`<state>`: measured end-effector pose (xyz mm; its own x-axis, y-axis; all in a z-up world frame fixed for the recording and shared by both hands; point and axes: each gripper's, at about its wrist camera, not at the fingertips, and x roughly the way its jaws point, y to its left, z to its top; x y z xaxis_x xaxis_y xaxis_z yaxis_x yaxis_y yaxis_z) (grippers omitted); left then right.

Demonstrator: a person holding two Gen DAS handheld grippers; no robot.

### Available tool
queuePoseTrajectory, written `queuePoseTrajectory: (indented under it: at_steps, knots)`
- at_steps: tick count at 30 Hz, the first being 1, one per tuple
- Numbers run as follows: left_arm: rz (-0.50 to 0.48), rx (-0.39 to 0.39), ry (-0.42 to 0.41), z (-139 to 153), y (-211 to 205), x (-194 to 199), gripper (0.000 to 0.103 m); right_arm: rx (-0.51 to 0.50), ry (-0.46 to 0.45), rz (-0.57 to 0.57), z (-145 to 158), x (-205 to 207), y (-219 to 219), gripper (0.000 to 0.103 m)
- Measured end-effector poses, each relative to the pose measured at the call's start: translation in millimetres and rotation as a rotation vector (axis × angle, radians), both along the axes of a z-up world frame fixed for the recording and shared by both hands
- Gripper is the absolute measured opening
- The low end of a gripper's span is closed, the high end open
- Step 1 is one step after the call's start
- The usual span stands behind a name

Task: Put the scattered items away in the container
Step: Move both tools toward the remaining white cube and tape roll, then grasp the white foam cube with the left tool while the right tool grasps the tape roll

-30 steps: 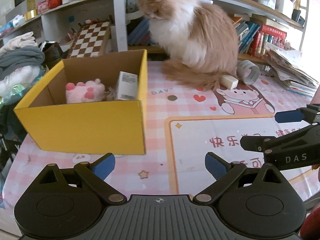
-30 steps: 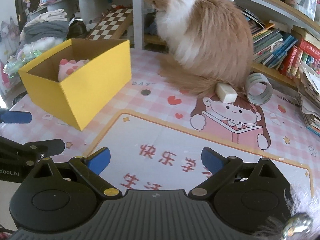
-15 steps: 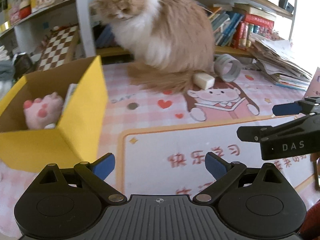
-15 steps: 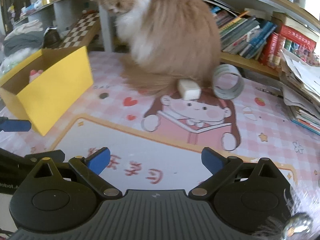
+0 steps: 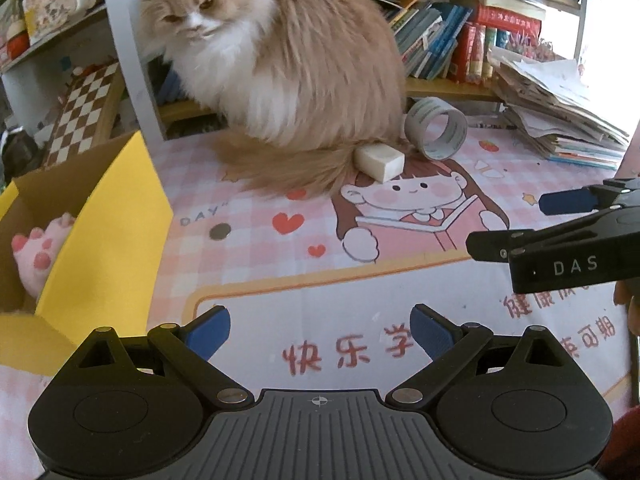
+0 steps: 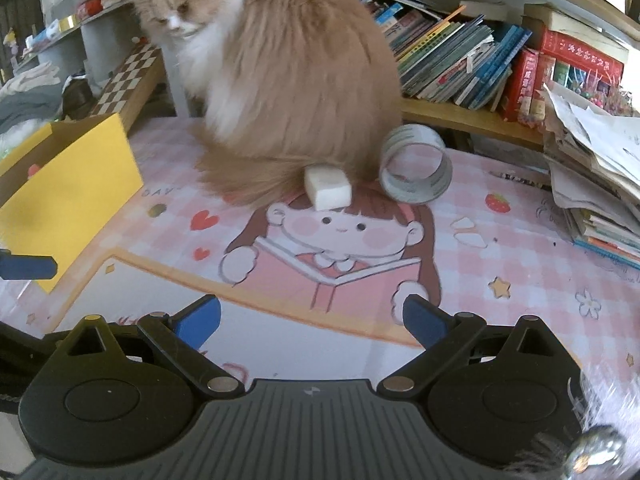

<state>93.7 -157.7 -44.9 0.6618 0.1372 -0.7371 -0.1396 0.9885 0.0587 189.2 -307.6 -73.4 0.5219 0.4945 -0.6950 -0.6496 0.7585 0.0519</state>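
A yellow cardboard box (image 5: pixel 116 236) stands at the left of the table; it also shows in the right wrist view (image 6: pixel 76 188). A pink paw plush (image 5: pixel 36 252) lies inside it. A white eraser block (image 5: pixel 379 162) (image 6: pixel 328 188) rests against the cat's tail, and a roll of tape (image 5: pixel 436 128) (image 6: pixel 416 164) stands on edge beside it. My left gripper (image 5: pixel 320 332) is open and empty over the mat. My right gripper (image 6: pixel 312 320) is open and empty, and it shows at the right of the left wrist view (image 5: pixel 560 220).
A fluffy orange and white cat (image 5: pixel 280 60) (image 6: pixel 288 80) sits at the back of the table, its tail touching the eraser. A leaning stack of papers and books (image 6: pixel 592 176) fills the right. A bookshelf and a chessboard (image 5: pixel 84 108) stand behind. A coin (image 5: pixel 220 231) lies near the box.
Both grippers have swung right, away from the box and toward the eraser and tape. The cat has turned its head toward the cameras. Both grippers stay open.
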Motion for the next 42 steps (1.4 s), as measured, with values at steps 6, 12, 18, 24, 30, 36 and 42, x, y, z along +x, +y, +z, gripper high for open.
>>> queuePoseTrajectory:
  at_steps: [6, 12, 18, 24, 30, 36, 42]
  knots:
    - [-0.018, 0.036, -0.043, 6, -10, 30, 0.098, 0.027, -0.013, -0.023, 1, 30, -4, 0.098]
    - [-0.057, 0.078, -0.075, 9, -27, 64, 0.098, 0.055, -0.041, -0.049, 7, 62, -6, 0.098]
    - [-0.09, 0.091, -0.086, 1, -41, 96, 0.098, 0.06, -0.055, -0.079, 5, 95, -7, 0.098]
    - [-0.065, 0.079, -0.11, -11, -46, 124, 0.081, 0.057, -0.058, -0.106, -4, 122, -8, 0.08]
    - [-0.019, 0.028, -0.109, -24, -46, 153, 0.065, 0.042, -0.039, -0.12, -16, 148, -5, 0.056]
    - [0.005, 0.019, -0.109, -38, -50, 181, 0.064, 0.025, -0.039, -0.11, -23, 169, 3, 0.056]
    - [0.063, 0.012, -0.093, -55, -50, 202, 0.061, 0.015, -0.033, -0.113, -31, 186, 10, 0.054]
